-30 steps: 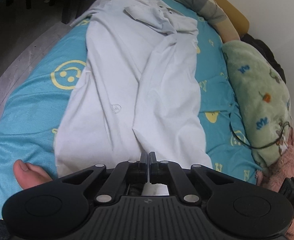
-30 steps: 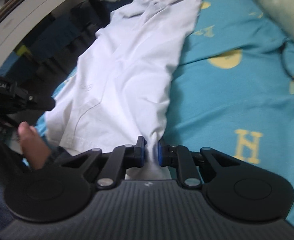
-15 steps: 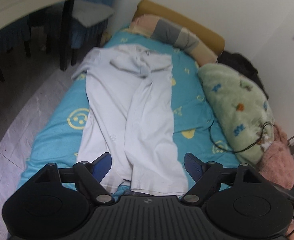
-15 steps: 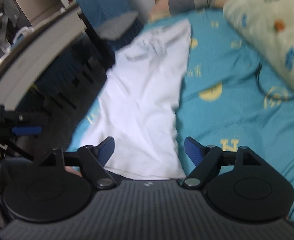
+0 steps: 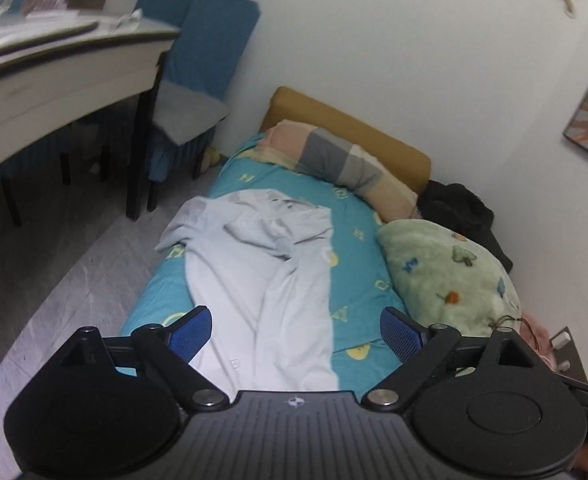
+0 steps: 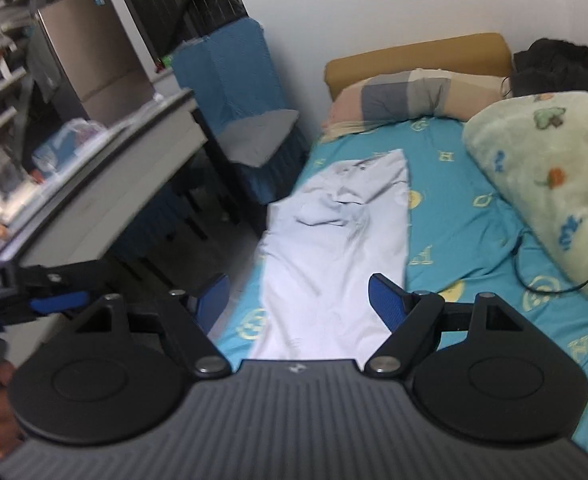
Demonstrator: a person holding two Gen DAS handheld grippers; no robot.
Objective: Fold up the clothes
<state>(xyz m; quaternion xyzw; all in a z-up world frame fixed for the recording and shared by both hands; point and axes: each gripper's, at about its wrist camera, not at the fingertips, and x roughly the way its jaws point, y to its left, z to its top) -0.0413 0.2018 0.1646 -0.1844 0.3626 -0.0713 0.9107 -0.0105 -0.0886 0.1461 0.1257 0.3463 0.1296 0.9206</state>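
Your left gripper (image 5: 296, 330) and right gripper (image 6: 298, 294) both hang above the bed (image 5: 358, 248) with jaws spread and empty. The white shirt (image 5: 261, 280) lies lengthwise along the bed's left side; its far-left sleeve overhangs the edge and may slide off when you lift. The near hem is hidden behind your grippers.

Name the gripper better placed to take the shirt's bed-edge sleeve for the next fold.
Left, probably. Both the left gripper and right gripper are open, above the white shirt. The bed-edge sleeve lies on the shirt's left, the left gripper's side.
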